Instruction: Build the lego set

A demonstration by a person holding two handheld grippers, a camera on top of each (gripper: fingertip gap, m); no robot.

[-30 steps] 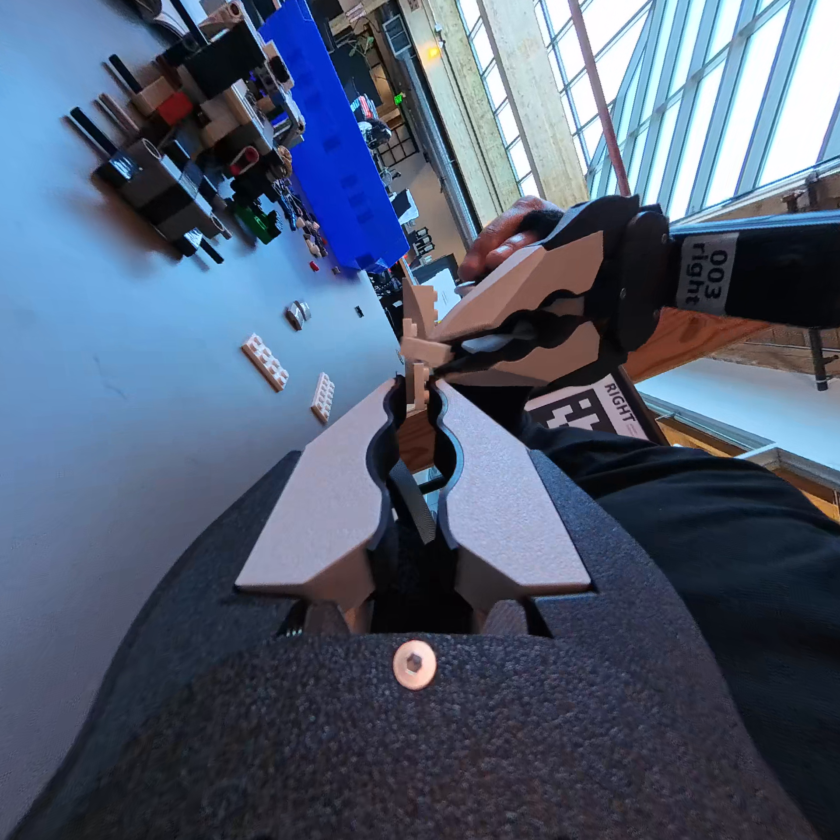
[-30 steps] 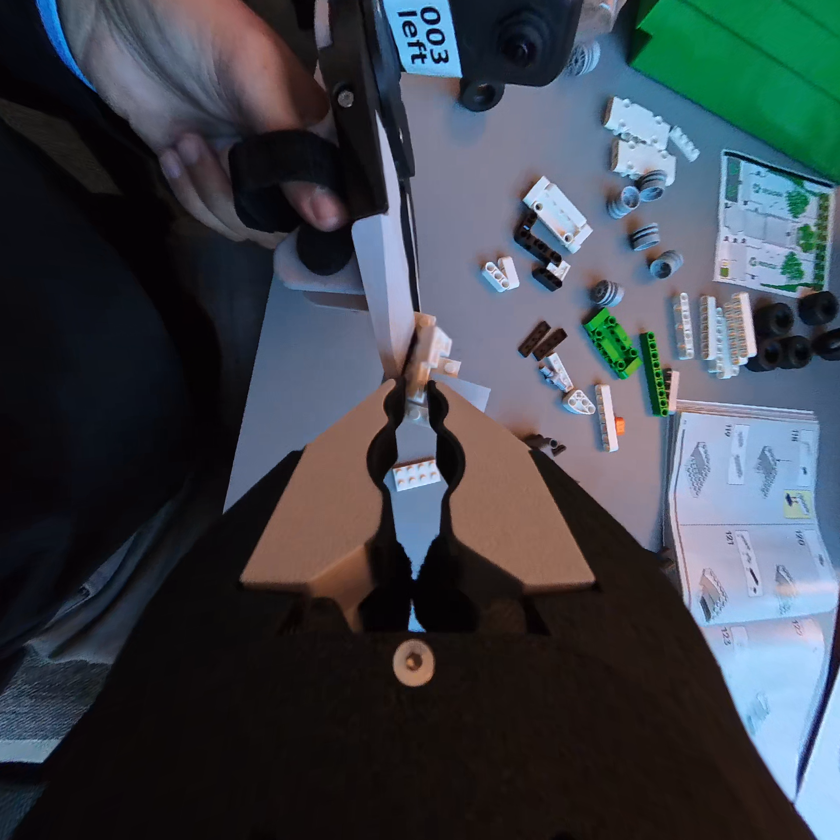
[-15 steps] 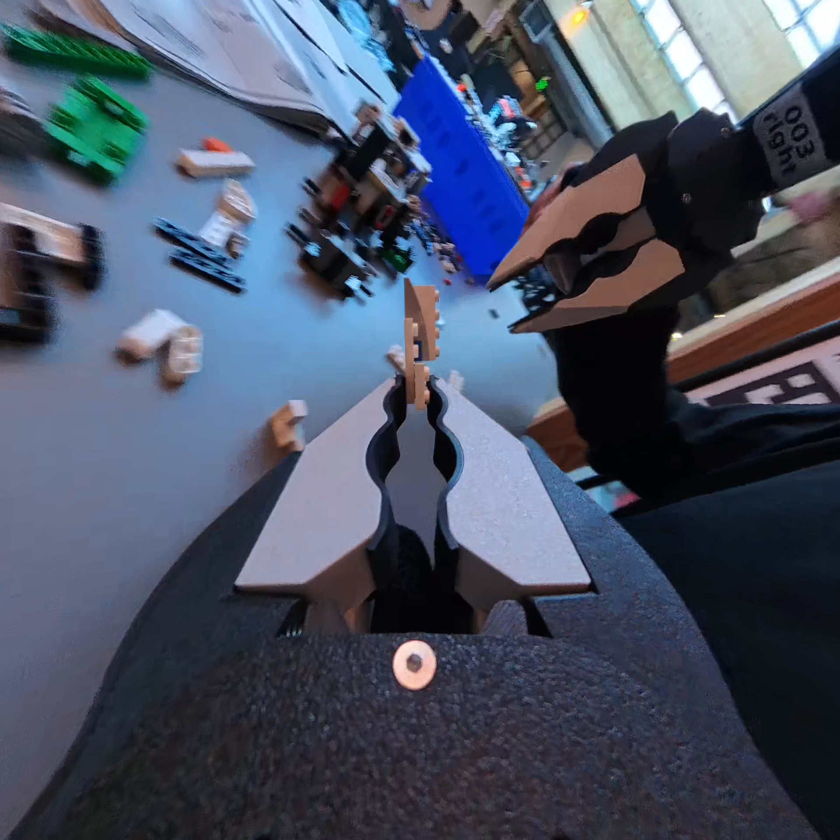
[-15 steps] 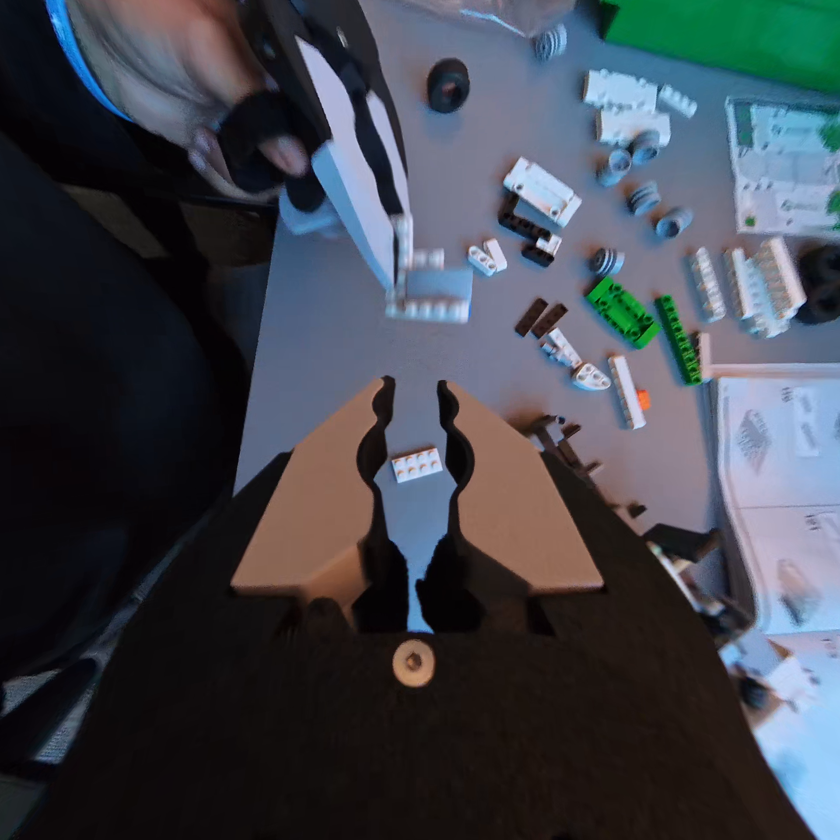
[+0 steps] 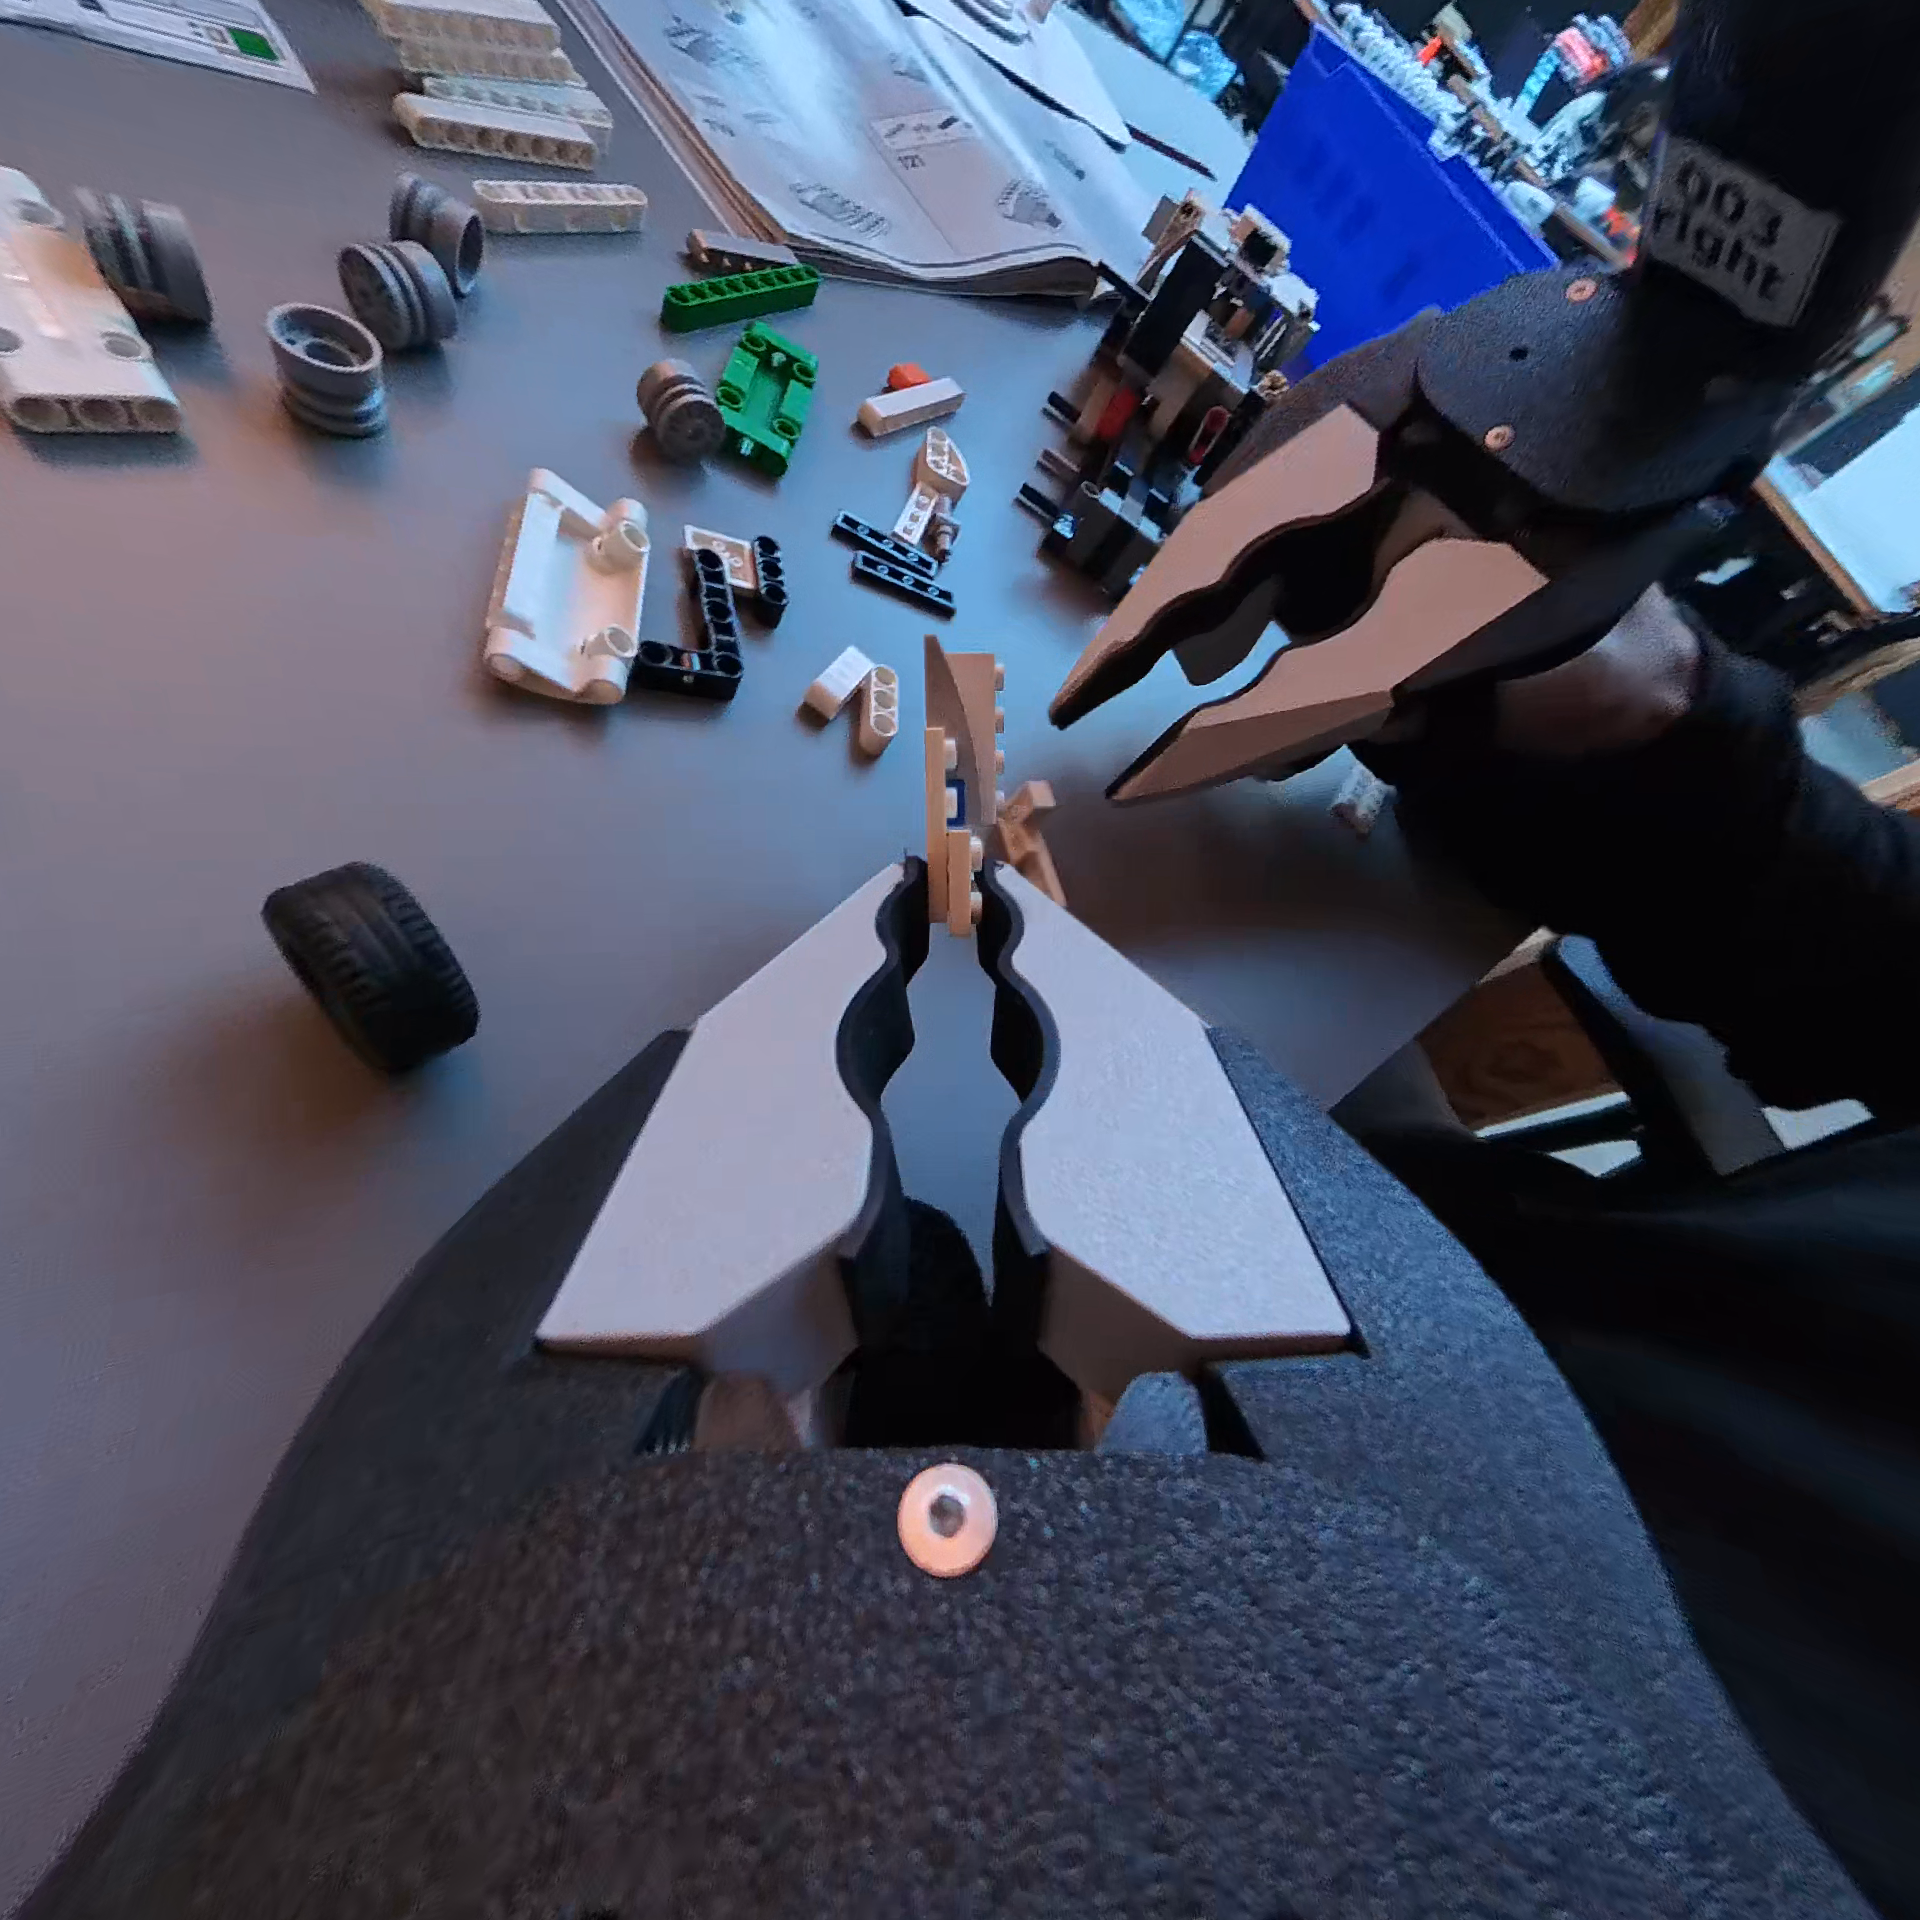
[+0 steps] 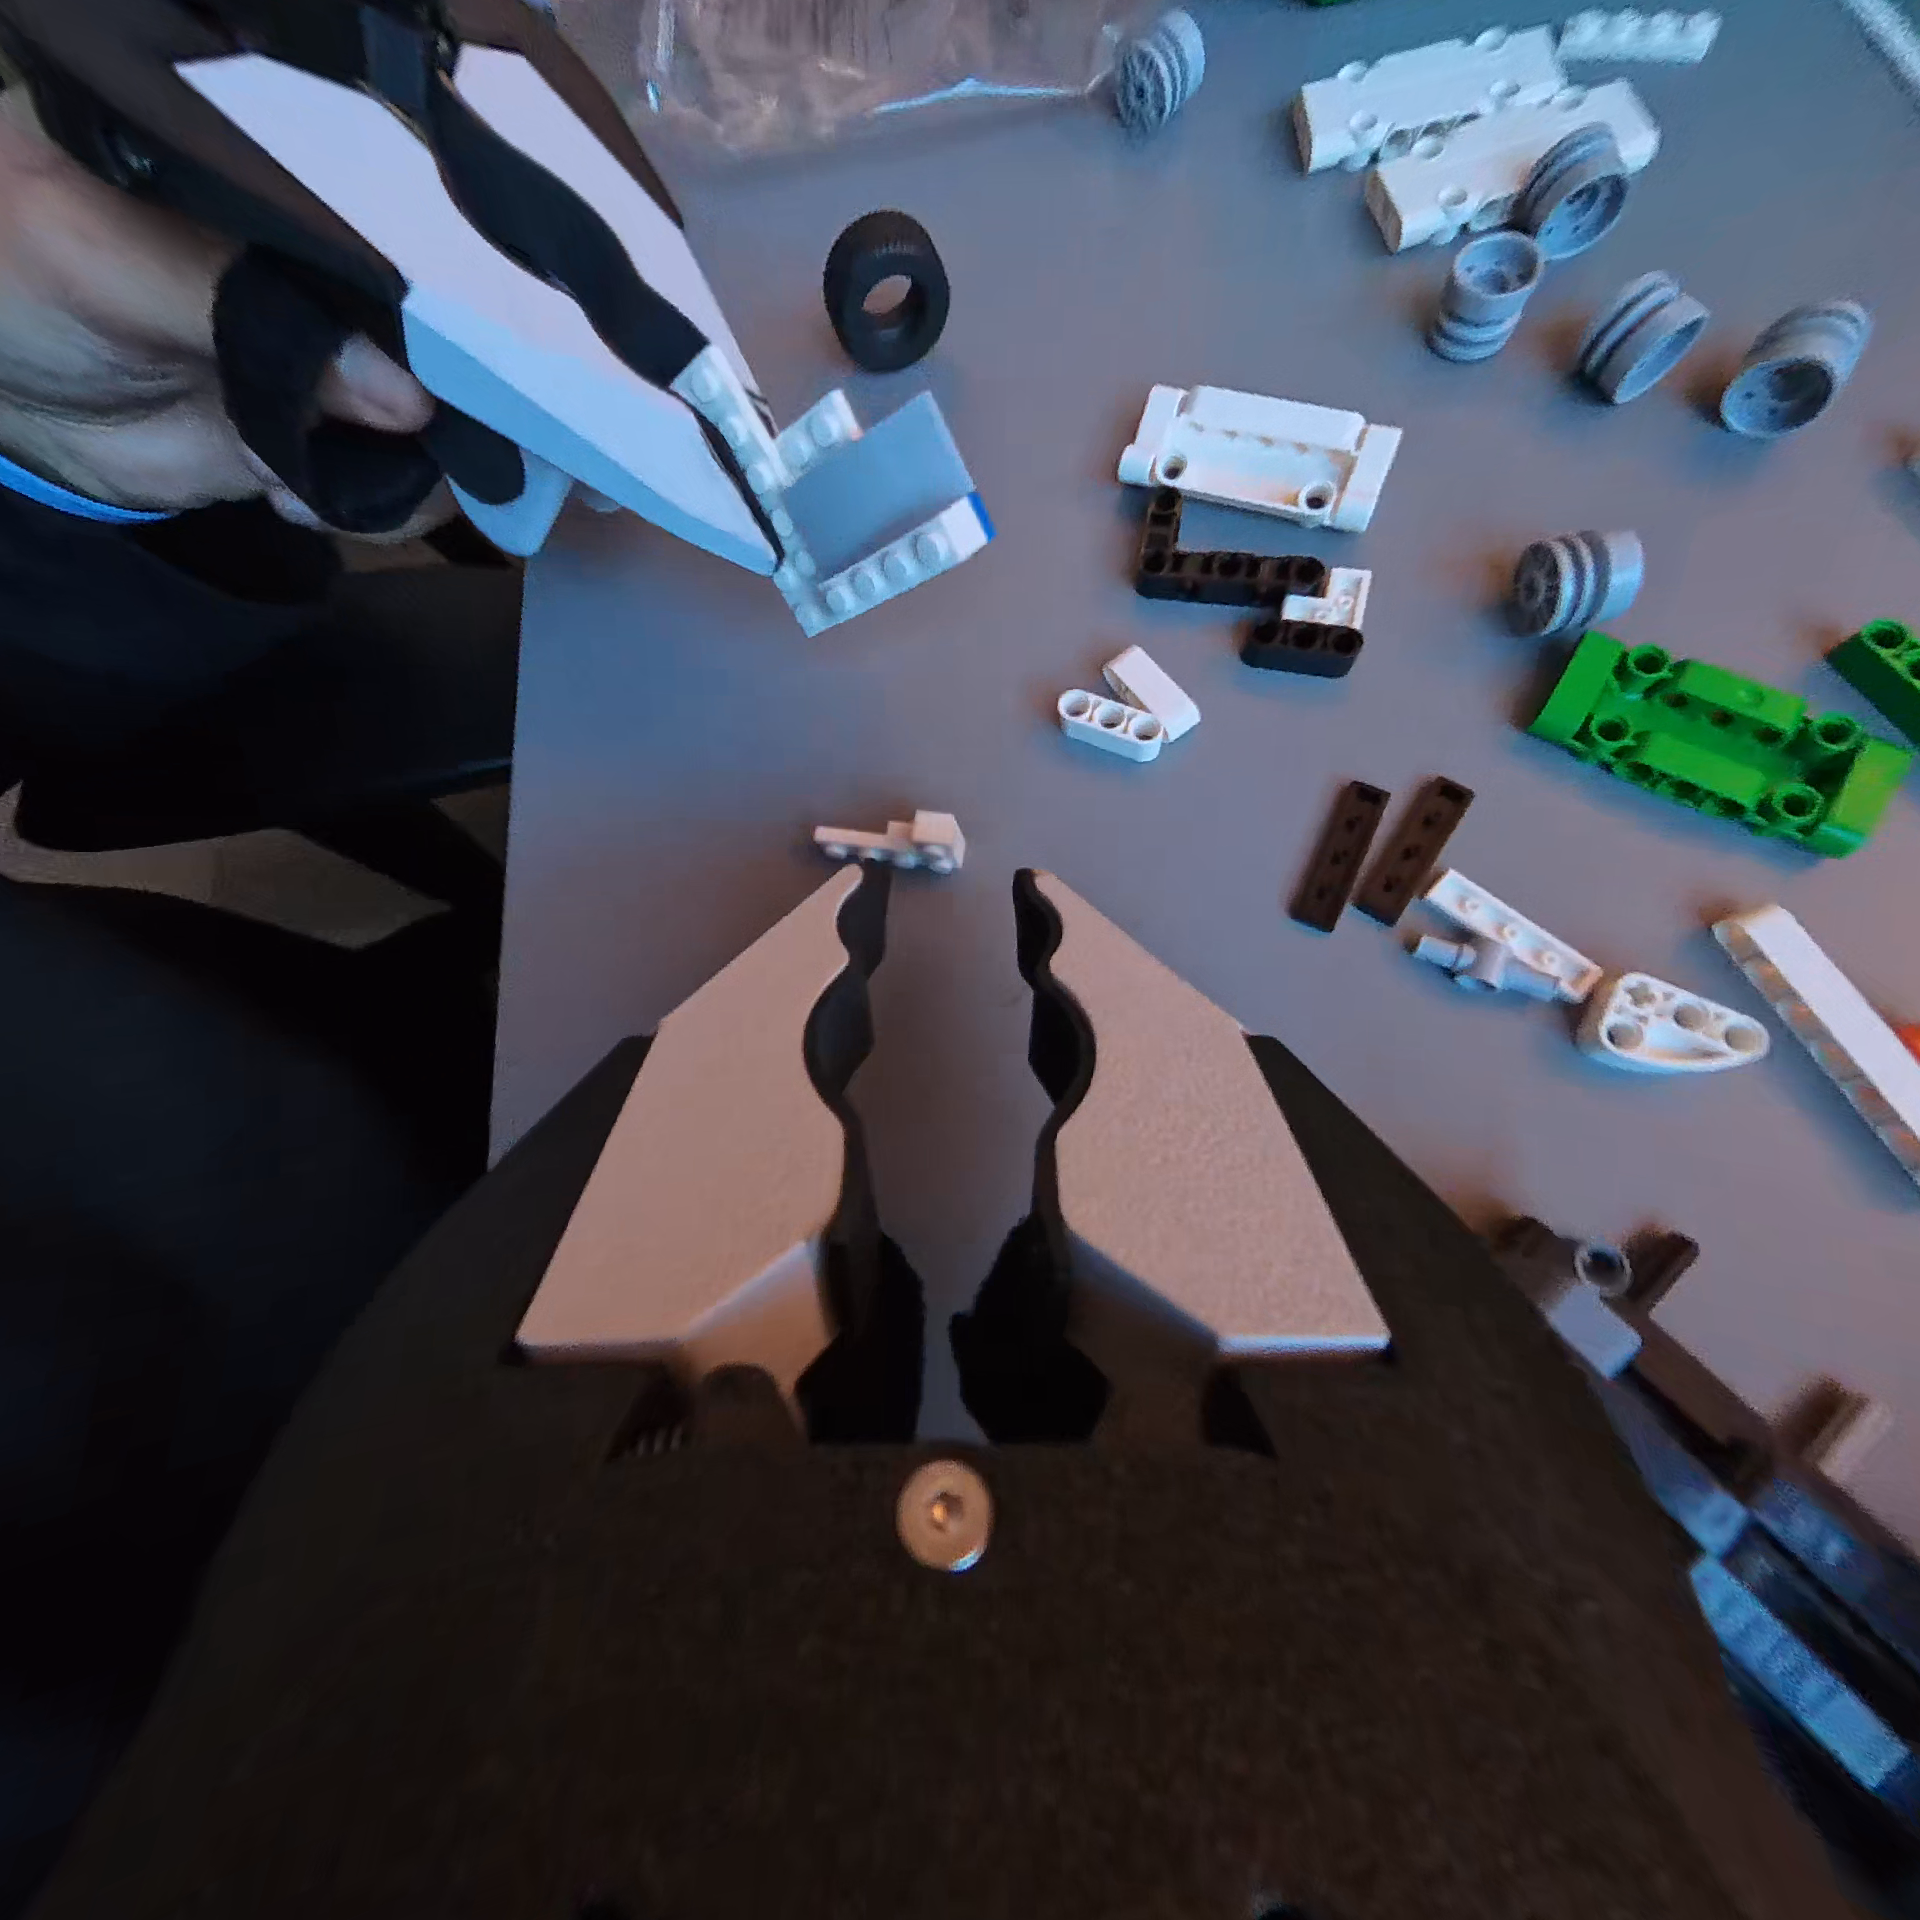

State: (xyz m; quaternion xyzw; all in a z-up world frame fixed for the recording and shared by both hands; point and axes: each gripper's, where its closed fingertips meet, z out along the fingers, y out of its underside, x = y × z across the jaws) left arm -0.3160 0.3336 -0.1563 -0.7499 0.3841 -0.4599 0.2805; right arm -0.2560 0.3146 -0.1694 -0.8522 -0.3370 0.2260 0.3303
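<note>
My left gripper [image 5: 954,883] is shut on a small white plate assembly with a grey sloped panel [image 5: 961,748] and holds it upright above the grey table. It also shows in the right wrist view [image 6: 873,509], held at the upper left by the left gripper [image 6: 743,468]. My right gripper [image 6: 940,878] is open and empty, low over the table. A small white plate piece [image 6: 894,840] lies on the table just past its left fingertip. In the left wrist view the right gripper [image 5: 1081,748] hangs open just right of the assembly, apart from it.
Loose parts lie around: a black tyre [image 5: 369,966], grey wheel hubs [image 6: 1579,582], a green block [image 6: 1714,743], black beams [image 6: 1226,577], a white panel [image 6: 1257,457]. An instruction booklet [image 5: 883,125] and a partly built dark model [image 5: 1174,416] lie farther off. The table edge [image 6: 509,831] is near, at the left. The grippers' ends are close to 7 cm from one another.
My right gripper let go of the assembly, opened and drew back down toward the table. My left gripper kept the assembly and swung round to face the parts on the table.
</note>
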